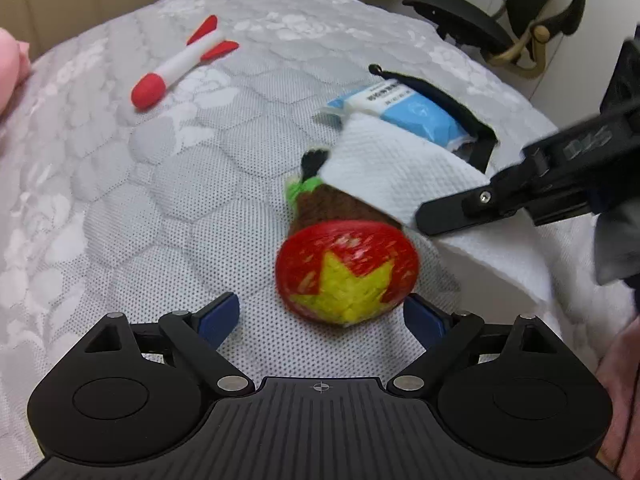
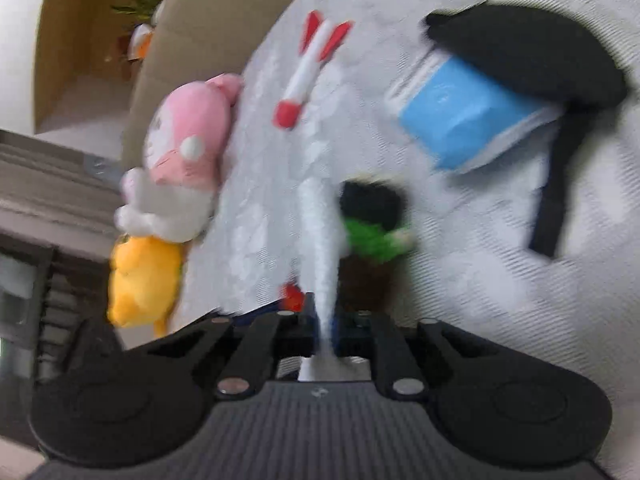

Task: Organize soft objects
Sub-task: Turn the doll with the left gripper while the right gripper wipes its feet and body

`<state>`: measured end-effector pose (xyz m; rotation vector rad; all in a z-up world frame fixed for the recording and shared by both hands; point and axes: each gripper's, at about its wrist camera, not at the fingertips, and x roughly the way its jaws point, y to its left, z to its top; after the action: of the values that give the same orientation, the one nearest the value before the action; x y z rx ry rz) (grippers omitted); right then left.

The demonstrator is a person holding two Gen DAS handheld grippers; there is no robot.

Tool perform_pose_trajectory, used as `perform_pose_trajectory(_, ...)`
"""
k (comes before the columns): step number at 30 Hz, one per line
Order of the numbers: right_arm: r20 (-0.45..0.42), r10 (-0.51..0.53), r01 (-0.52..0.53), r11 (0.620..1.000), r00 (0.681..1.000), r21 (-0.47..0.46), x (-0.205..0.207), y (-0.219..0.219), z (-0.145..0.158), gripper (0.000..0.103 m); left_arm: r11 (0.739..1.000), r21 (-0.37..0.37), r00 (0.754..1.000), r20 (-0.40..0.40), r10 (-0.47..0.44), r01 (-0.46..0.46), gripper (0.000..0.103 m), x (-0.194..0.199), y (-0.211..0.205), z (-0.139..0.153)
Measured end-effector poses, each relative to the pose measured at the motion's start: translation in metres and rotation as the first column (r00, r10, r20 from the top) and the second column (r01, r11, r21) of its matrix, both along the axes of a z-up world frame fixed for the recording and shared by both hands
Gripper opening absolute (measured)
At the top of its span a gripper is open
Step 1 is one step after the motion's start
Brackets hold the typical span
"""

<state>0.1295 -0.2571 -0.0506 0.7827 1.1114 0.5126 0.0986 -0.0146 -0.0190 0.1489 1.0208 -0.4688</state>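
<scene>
A knitted doll (image 1: 348, 272) with a red hat and yellow star lies on the quilted mattress (image 1: 120, 200), its hat just ahead of my left gripper (image 1: 324, 316), which is open. Its blue fingertips (image 1: 224, 312) flank the hat without touching it. My right gripper (image 1: 432, 216) comes in from the right, shut on a white paper towel (image 1: 400, 176) that drapes over the doll's body. The blurred right wrist view shows that towel (image 2: 324, 248) edge-on between the shut right gripper (image 2: 324, 320), with the doll (image 2: 372, 240) beside it.
A red-and-white foam rocket (image 1: 180, 64) lies at the far left. A blue tissue pack (image 1: 416, 114) sits on a black pouch (image 1: 452, 100). Pink plush (image 2: 188, 140) and yellow plush (image 2: 140, 280) rest at the mattress edge. An office chair (image 1: 460, 20) stands beyond.
</scene>
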Motion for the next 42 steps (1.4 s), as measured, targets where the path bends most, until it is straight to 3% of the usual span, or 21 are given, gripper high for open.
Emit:
perform_pose_trajectory(2, -0.001, -0.027, 0.027, 0.996, 1.000, -0.082, 0.004, -0.006, -0.003, 0.012, 1.000, -0.018, 1.000, 0.010, -0.005, 0.005, 0.094, 0.007, -0.002, 0.008)
perform_pose_trajectory(6, -0.001, -0.058, 0.057, 0.990, 0.998, -0.130, 0.010, -0.011, -0.010, 0.011, 0.999, -0.015, 0.999, -0.001, -0.037, 0.037, 0.095, 0.033, -0.015, 0.021)
perform_pose_trajectory(10, 0.063, -0.073, 0.086, 0.967, 0.995, -0.238, 0.010, -0.015, -0.007, 0.011, 0.976, 0.122, 0.982, -0.086, -0.168, 0.178, 0.097, 0.082, -0.057, 0.010)
perform_pose_trajectory(14, 0.097, -0.083, 0.104, 0.966, 0.992, -0.237, 0.006, -0.027, -0.001, 0.012, 0.934, 0.234, 0.954, -0.199, -0.225, 0.269, 0.097, 0.118, -0.088, -0.021)
perform_pose_trajectory(15, 0.103, -0.088, 0.111, 0.964, 0.991, -0.243, 0.005, -0.028, 0.000, 0.012, 0.928, 0.243, 0.951, -0.200, -0.237, 0.283, 0.094, 0.121, -0.093, -0.024)
perform_pose_trajectory(16, 0.108, -0.093, 0.118, 0.961, 0.990, -0.251, 0.005, -0.030, 0.001, 0.012, 0.921, 0.252, 0.947, -0.202, -0.249, 0.296, 0.069, 0.123, -0.099, -0.027)
perform_pose_trajectory(19, 0.124, -0.107, 0.137, 0.956, 0.986, -0.259, 0.008, -0.036, 0.003, 0.012, 0.917, 0.233, 0.944, -0.145, -0.297, 0.324, 0.063, 0.118, -0.111, -0.013)
perform_pose_trajectory(21, 0.126, -0.134, 0.161, 0.959, 0.983, -0.234, 0.009, -0.042, 0.004, 0.012, 0.931, 0.196, 0.951, -0.068, -0.301, 0.309, 0.063, 0.112, -0.106, 0.004)
perform_pose_trajectory(23, 0.129, -0.154, 0.174, 0.971, 0.980, -0.165, 0.013, -0.047, 0.009, 0.012, 0.961, 0.127, 0.968, 0.029, -0.251, 0.245, 0.061, 0.100, -0.090, 0.029)
perform_pose_trajectory(26, 0.163, -0.166, 0.181, 0.980, 0.973, -0.082, 0.012, -0.052, 0.022, 0.012, 0.979, 0.049, 0.963, 0.175, -0.203, 0.197, 0.055, 0.067, -0.063, 0.056)
perform_pose_trajectory(29, 0.210, -0.157, 0.170, 0.984, 0.965, -0.045, 0.011, -0.046, 0.036, 0.012, 0.982, 0.045, 0.960, 0.205, -0.190, 0.185, 0.057, 0.036, -0.047, 0.049)
perform_pose_trajectory(33, 0.272, -0.097, 0.097, 0.995, 0.957, 0.016, 0.003, -0.022, 0.059, 0.012, 0.982, 0.003, 0.971, 0.154, -0.185, 0.187, 0.059, 0.016, -0.032, 0.032)
perform_pose_trajectory(37, 0.250, 0.008, -0.039, 0.992, 0.968, 0.116, 0.004, 0.013, 0.062, 0.012, 0.984, -0.018, 0.975, 0.136, -0.176, 0.180, 0.060, 0.009, -0.026, 0.034)
perform_pose_trajectory(39, 0.237, 0.031, -0.062, 0.990, 0.971, 0.128, 0.005, 0.022, 0.058, 0.006, 0.985, -0.015, 0.977, 0.128, -0.171, 0.174, 0.064, 0.008, -0.022, 0.032)
perform_pose_trajectory(42, 0.183, 0.009, -0.048, 0.977, 0.983, 0.210, 0.006, 0.013, 0.047, 0.006, 0.989, -0.031, 0.985, 0.104, -0.139, 0.143, 0.074, 0.005, -0.010, 0.030)
